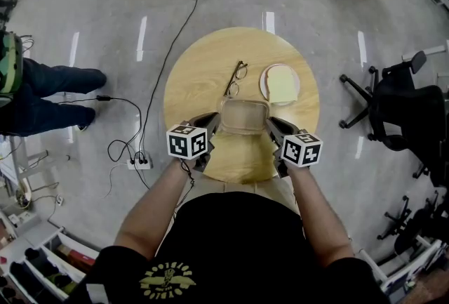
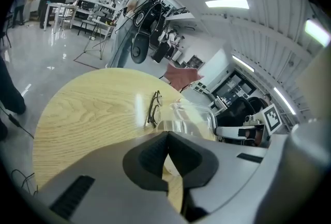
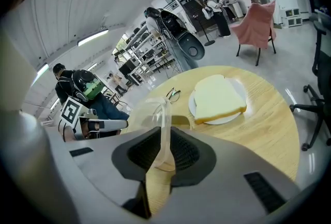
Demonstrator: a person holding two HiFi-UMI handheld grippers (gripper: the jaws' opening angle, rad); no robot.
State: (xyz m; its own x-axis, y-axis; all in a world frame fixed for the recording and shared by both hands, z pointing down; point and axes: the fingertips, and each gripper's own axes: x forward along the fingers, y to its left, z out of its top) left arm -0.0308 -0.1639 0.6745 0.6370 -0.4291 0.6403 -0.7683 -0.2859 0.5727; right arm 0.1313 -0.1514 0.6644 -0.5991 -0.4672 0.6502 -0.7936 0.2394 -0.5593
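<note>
On the left, the left gripper [image 1: 212,123] has its two dark jaws pressed together on the left edge of a clear, soft plastic bag [image 1: 244,119]. The left gripper view shows only a thin seam between the pads [image 2: 166,137], with film trapped in it. The bag sits at the near middle of the round, light wooden table [image 1: 203,64], stretched between the two tools with its mouth pulled into a wide loop. It looks tan inside, and I cannot tell whether that is something in the bag or the wood showing through. Just beyond it lies a pair of thin, dark-rimmed spectacles [image 1: 236,78], folded flat and apart from the bag. On the right, the right gripper [image 1: 273,126] pinches the bag's opposite rim, and the right gripper view shows the clear strip standing upright between the closed pads [image 3: 164,135]. Further right and back, a small white round plate [image 1: 264,85] carries a pale, square slice of bread [image 1: 282,83]. By my judgement both edges are secured and the mouth is spread, while the slice still rests on its plate outside the bag, untouched by either tool.
</note>
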